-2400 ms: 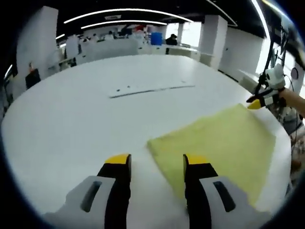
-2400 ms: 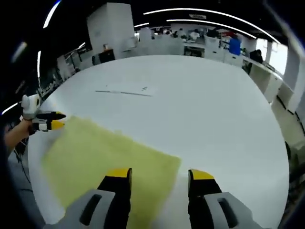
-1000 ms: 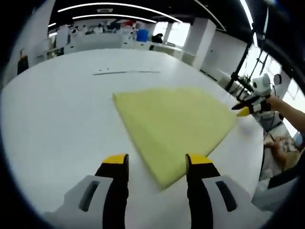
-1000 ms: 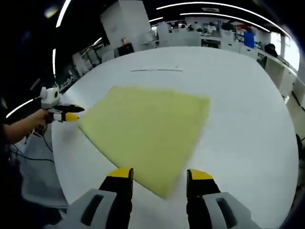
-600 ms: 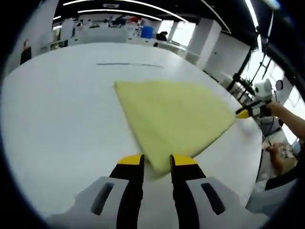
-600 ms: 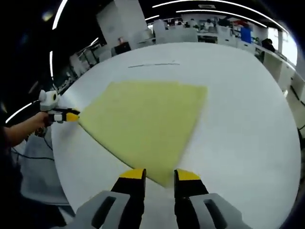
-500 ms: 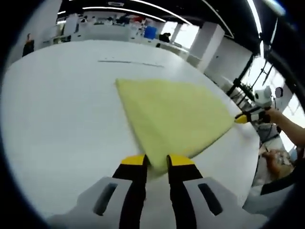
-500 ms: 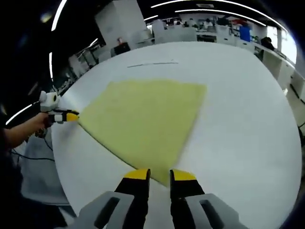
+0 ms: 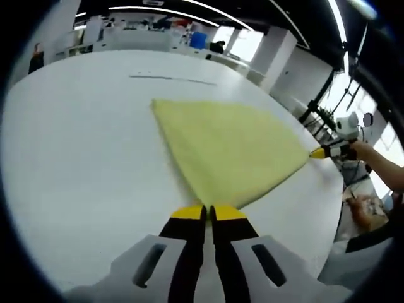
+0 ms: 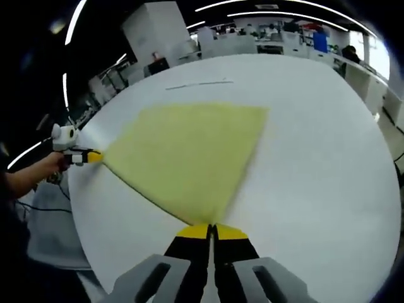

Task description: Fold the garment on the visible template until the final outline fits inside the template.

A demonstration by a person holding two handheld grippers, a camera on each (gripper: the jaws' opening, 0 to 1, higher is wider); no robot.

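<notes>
In the left gripper view, the flat pale-yellow cloth garment (image 9: 230, 148) is lying spread on the broad white table (image 9: 76, 145), fanning out from the bottom centre toward the middle of the picture. The left gripper (image 9: 207, 212), with its yellow-tipped black jaws, is clenching the near corner of that garment, jaws pressed together on the fabric. Further right, the right gripper (image 9: 320, 152) is pinching the garment's far-right corner, a person's hand (image 9: 361, 151) gripping it from the table's edge. A thin dark line (image 9: 172, 79) is marking the table well beyond the cloth.

Over in the right gripper view, the left gripper (image 10: 93, 156) is coming in from the left, held by a hand (image 10: 49, 165), its yellow tip touching the garment's (image 10: 189, 154) left corner. The table (image 10: 322, 145) is stretching bare to the right. At bottom centre the right gripper (image 10: 212, 231) is biting its jaws shut on the nearest corner. The cloth is looking taut between the two held corners.
</notes>
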